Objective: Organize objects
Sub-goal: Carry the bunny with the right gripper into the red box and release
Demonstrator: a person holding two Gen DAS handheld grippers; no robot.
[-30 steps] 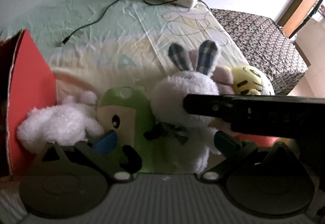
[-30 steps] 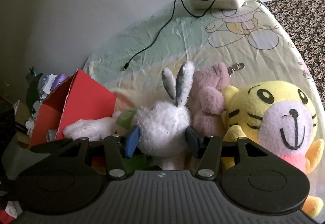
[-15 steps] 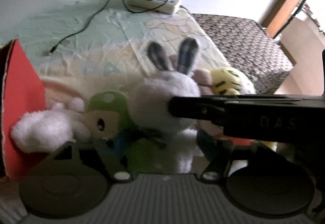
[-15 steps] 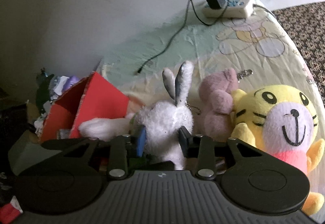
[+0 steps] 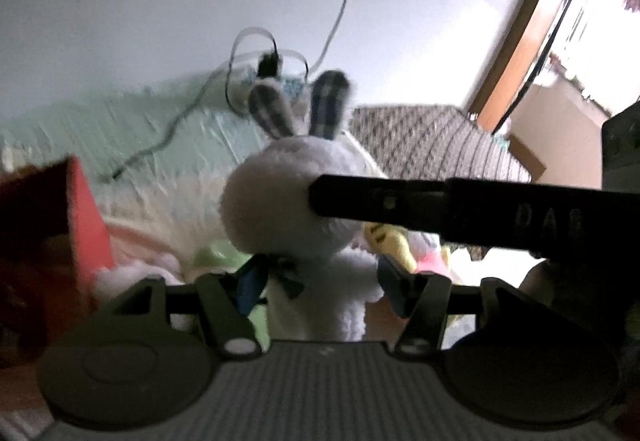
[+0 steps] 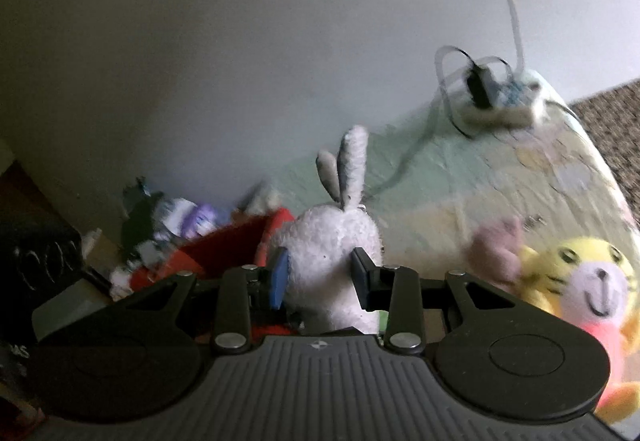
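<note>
A white rabbit plush (image 5: pixel 280 209) with checked ears is held up off the bed. My left gripper (image 5: pixel 318 285) is shut on its body just below the bow. In the right wrist view my right gripper (image 6: pixel 320 273) is shut on the rabbit plush (image 6: pixel 332 241), pads pressing into both sides of its head. One black finger (image 5: pixel 400 201) of the right gripper crosses the left wrist view and presses on the rabbit's head. An open red box (image 6: pixel 224 245) sits just behind and to the left of the rabbit; its flap (image 5: pixel 86 209) stands at the left.
A yellow tiger plush (image 6: pixel 580 281) and a pink plush (image 6: pixel 500 249) lie on the bed at the right. A green plush (image 5: pixel 216 257) and a white plush (image 5: pixel 128 277) lie below the rabbit. A power strip (image 6: pixel 500 109) with cables sits by the wall. Clutter (image 6: pixel 172 217) lies behind the box.
Both grippers closed in on the rabbit and lifted it off the bed. Both views tilted up toward the wall, and the other plush toys dropped lower in view.
</note>
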